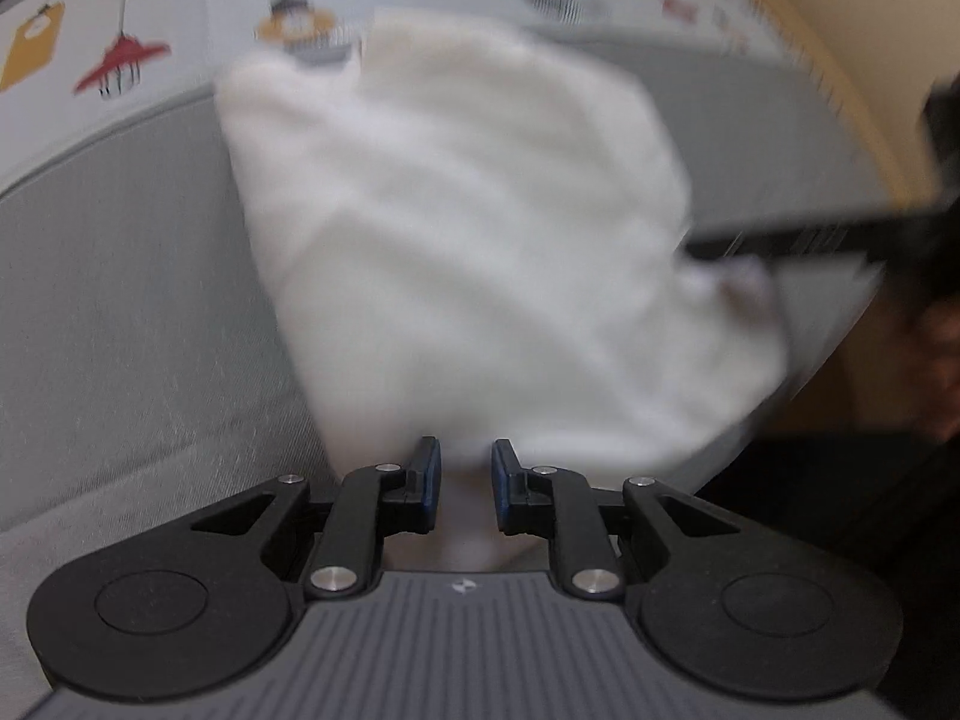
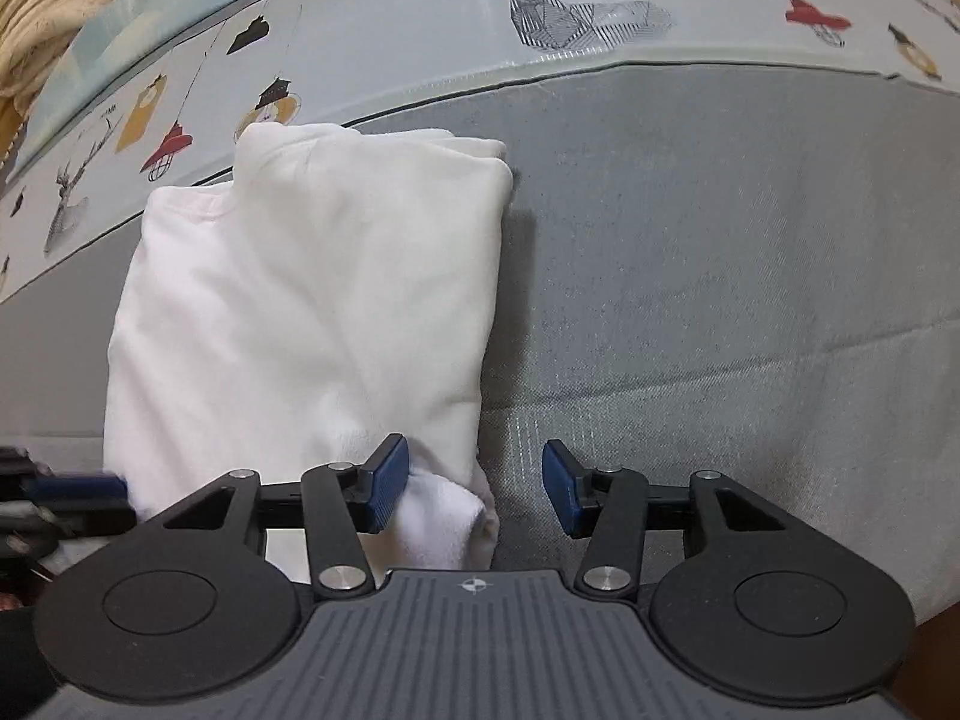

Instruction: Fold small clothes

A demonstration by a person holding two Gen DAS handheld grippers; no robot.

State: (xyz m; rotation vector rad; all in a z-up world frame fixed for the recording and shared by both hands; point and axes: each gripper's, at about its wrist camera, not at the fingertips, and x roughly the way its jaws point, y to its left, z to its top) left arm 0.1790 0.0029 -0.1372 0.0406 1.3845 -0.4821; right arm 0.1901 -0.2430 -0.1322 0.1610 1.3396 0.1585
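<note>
Both grippers point down at my folded white garment (image 2: 312, 300), its long axis running near to far. Left gripper (image 1: 465, 489) is narrowly parted over its near edge; right gripper (image 2: 476, 489), released, straddles the near right corner.

Left wrist view: rides behind its own black fingers (image 1: 431, 480), looking steeply down, close over the folded white cotton garment (image 1: 468, 228); blurred.
Right wrist view: same steep downward look, close, centred right of the garment (image 2: 312, 312) on the grey woven fabric surface (image 2: 720, 276).
Shared: garment, grey surface, printed pale-blue patterned cloth (image 2: 420, 30).
</note>
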